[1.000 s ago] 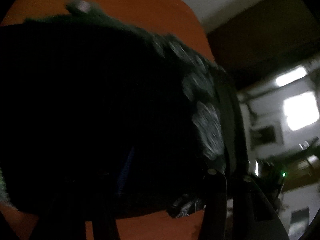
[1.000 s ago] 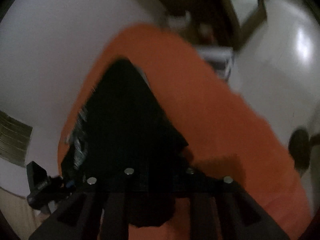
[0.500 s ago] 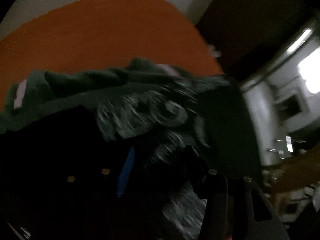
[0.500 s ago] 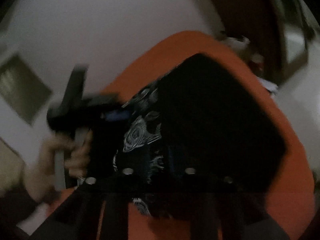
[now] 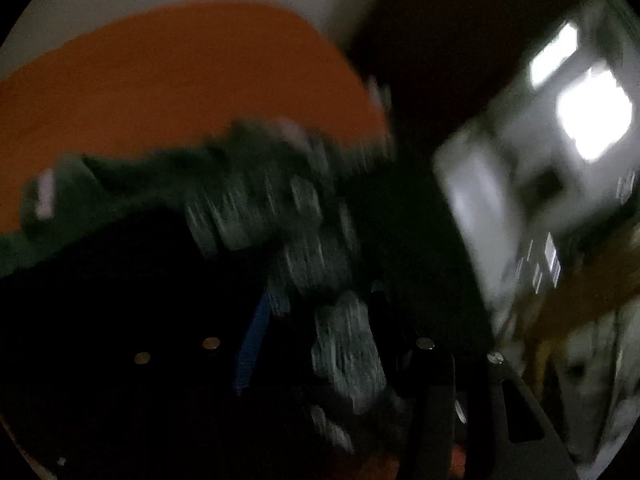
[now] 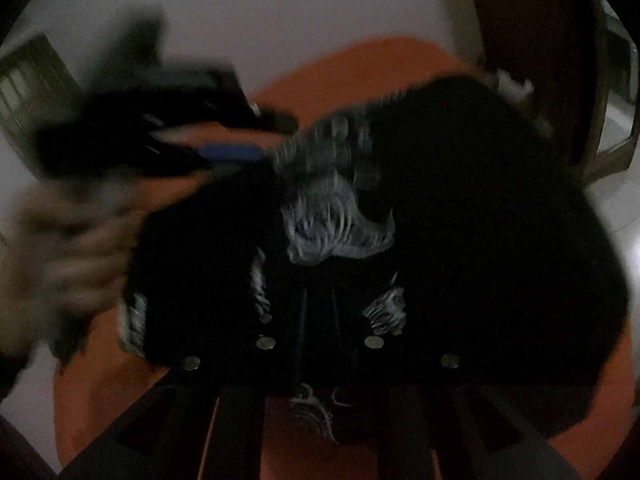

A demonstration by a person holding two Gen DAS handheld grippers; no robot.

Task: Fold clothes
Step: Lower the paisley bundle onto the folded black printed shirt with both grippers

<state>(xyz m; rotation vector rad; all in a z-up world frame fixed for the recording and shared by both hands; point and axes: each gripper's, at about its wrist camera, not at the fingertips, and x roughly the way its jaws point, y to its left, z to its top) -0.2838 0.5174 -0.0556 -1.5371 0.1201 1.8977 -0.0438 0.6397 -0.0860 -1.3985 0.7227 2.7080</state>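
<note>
Orange tabletop (image 6: 360, 64) under dim light, everything pretty blurry. Biggest risk I saw: the bunched black garment (image 6: 480, 208) slipping loose and the fold going crooked, since both hands were swinging it around. It filled the frame from 6 up to 2 o'clock off the right gripper (image 6: 320, 344), whose jaws had just been closing and looked nearly pinched on the cloth. The left gripper (image 5: 316, 344) sat half open with fabric bunched in it; couldn't tell if it actually gripped.
</note>
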